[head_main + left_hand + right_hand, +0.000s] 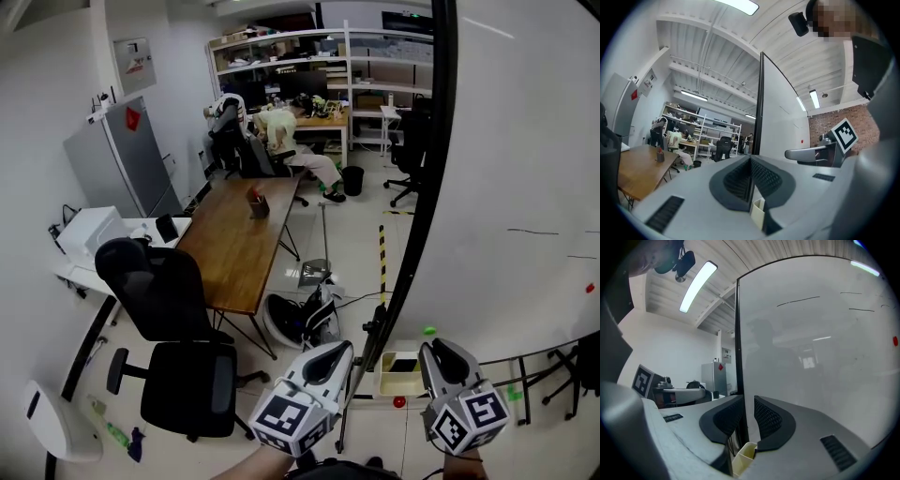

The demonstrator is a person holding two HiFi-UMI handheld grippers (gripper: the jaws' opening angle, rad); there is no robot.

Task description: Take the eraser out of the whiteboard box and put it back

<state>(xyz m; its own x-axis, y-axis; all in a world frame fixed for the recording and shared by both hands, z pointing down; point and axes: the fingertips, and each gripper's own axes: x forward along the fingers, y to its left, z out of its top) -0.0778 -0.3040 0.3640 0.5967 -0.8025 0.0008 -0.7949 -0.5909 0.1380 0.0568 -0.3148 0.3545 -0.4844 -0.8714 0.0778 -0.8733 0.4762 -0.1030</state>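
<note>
The eraser I can't pick out for certain: the whiteboard box (387, 382), a cream open-topped tray fixed at the foot of the whiteboard (506, 187) just beside its black edge strip (427, 187), has a dark shape (404, 364) lying in it, too small to read. From either gripper's own view only one pale corner of the box shows beneath the jaws, and its inside is hidden. The left gripper (751, 158) sits just left of the box with its ribbed pads pressed together and nothing between them. The right gripper (749, 401) sits just right of the box, its jaws a little spread, with only the board's black edge showing through the gap; it pinches nothing. Both point level at the board, and the forearms behind them are cut off at the bottom of the head view. A green magnet (429, 331) clings to the board above the box, and a red magnet (398, 401) shows just below it. Further out, a wooden table (234, 244) carries a small dark pot (259, 206) with something red poking out. A black office chair (164, 300) stands at its near corner. By the far desk a black bin (352, 180) stands near a seated person (281, 131); its contents can't be seen.
</note>
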